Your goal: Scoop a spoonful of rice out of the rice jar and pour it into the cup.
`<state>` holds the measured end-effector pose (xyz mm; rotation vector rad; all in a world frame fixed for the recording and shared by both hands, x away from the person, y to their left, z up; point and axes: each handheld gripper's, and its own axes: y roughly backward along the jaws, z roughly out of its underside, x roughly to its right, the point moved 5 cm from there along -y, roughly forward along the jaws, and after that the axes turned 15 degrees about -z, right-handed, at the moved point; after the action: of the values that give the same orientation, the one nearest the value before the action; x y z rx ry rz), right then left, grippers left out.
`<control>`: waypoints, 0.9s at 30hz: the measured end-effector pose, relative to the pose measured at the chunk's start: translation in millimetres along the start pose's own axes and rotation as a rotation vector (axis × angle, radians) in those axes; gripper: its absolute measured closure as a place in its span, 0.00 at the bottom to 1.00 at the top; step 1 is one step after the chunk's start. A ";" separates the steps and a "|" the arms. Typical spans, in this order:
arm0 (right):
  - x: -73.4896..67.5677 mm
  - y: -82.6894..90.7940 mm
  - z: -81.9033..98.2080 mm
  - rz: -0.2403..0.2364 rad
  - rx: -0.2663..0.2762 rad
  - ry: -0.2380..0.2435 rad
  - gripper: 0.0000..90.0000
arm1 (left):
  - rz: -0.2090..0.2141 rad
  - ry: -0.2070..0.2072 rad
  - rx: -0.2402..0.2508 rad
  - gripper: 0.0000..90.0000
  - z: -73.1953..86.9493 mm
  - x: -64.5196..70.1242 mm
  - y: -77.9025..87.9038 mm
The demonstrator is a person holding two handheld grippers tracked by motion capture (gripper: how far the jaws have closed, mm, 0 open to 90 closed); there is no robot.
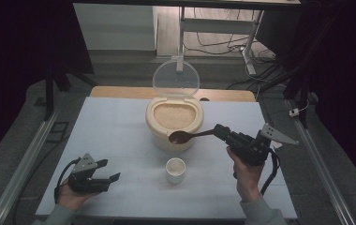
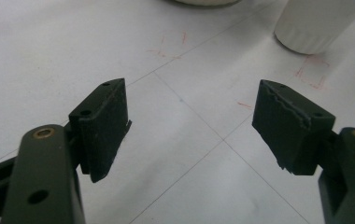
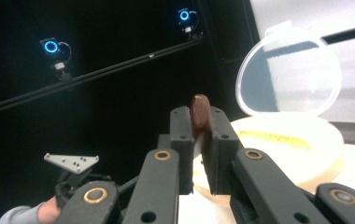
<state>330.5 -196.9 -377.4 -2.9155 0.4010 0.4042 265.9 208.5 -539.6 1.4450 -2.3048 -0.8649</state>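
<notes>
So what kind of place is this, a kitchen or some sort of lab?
Likely a lab recording setup, not a kitchen: a white table inside a metal frame, dark curtains around it, and ring-lit devices mounted on a rail.

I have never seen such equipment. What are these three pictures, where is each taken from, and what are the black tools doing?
No robot is here: a person sits at a white table and holds a hand tool with two black jaws in each hand. The wide picture comes from a fixed camera above, looking down. The other two come from small cameras riding on the tools, looking along their jaws.

On the table stands a cream container filled with what looks like rice, its clear lid raised. In front of it stands a small white cup.

The right gripper is shut on the handle of a brown spoon, whose bowl hangs at the container's front rim. The left gripper rests low at the table's left, jaws open, holding nothing.
</notes>
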 end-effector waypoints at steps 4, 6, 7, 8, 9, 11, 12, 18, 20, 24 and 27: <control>7.7 -5.0 -10.1 0.021 -0.003 0.006 0.92 | 0.003 -0.005 -0.008 0.28 -0.1 0.8 -2.2; 10.4 -6.7 -12.8 0.039 -0.006 0.005 0.92 | 0.005 -0.008 -0.014 0.28 0.5 1.2 -2.9; 17.4 -10.1 -18.6 0.065 -0.013 0.008 0.92 | 0.006 -0.006 -0.014 0.28 0.8 1.4 -3.3; 17.4 -10.1 -18.6 0.065 -0.013 0.008 0.92 | 0.007 -0.005 -0.016 0.28 0.8 1.3 -3.5; 24.7 -14.4 -23.9 0.084 -0.017 0.002 0.93 | 0.008 -0.005 -0.015 0.28 0.9 1.3 -3.7; 31.3 -19.7 -28.3 0.102 -0.028 0.002 0.93 | 0.010 -0.008 -0.016 0.28 0.8 1.7 -4.1; 31.3 -19.7 -28.3 0.102 -0.028 0.002 0.93 | 0.011 -0.009 -0.016 0.28 0.8 1.9 -4.1; 45.9 -35.6 -40.0 0.179 -0.086 0.037 0.93 | 0.015 -0.011 -0.020 0.28 1.0 1.6 -4.5; 47.9 -37.2 -40.6 0.194 -0.096 0.044 0.93 | 0.015 -0.011 -0.020 0.28 1.1 1.7 -4.6; 54.9 -45.4 -40.6 0.245 -0.153 0.082 0.92 | 0.015 -0.012 -0.020 0.28 1.1 2.3 -5.0; 58.4 -48.7 -39.7 0.282 -0.185 0.117 0.93 | 0.014 -0.013 -0.022 0.28 1.3 2.1 -5.5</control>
<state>408.2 -172.7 -350.2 -3.0780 0.8412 0.3243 268.2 205.3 -544.2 1.4164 -2.3043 -0.8954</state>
